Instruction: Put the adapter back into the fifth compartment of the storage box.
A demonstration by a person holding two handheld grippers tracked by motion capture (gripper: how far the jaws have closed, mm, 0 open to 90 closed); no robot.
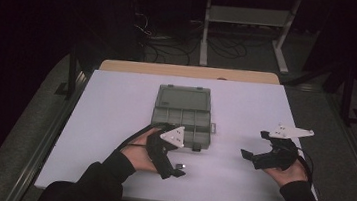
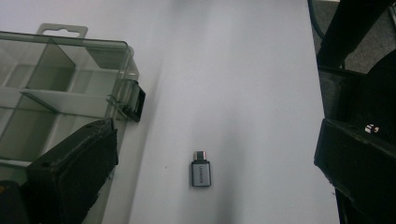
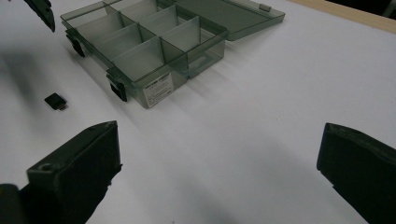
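The left gripper (image 2: 205, 154), jaws wide, hovers over a small grey metal USB adapter (image 2: 201, 169) lying on the white table (image 2: 243, 70). A clear smoky-green plastic compartment box (image 2: 56, 98) sits at its ten o'clock. The right gripper (image 3: 219, 172) also gapes wide, holding nothing.

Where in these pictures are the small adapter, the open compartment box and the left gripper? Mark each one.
small adapter (image 2: 201, 173): left gripper view, on its grey body.
open compartment box (image 3: 159, 88): right gripper view, on its labelled front wall.
left gripper (image 1: 173, 170): high view, midway between its fingertips.
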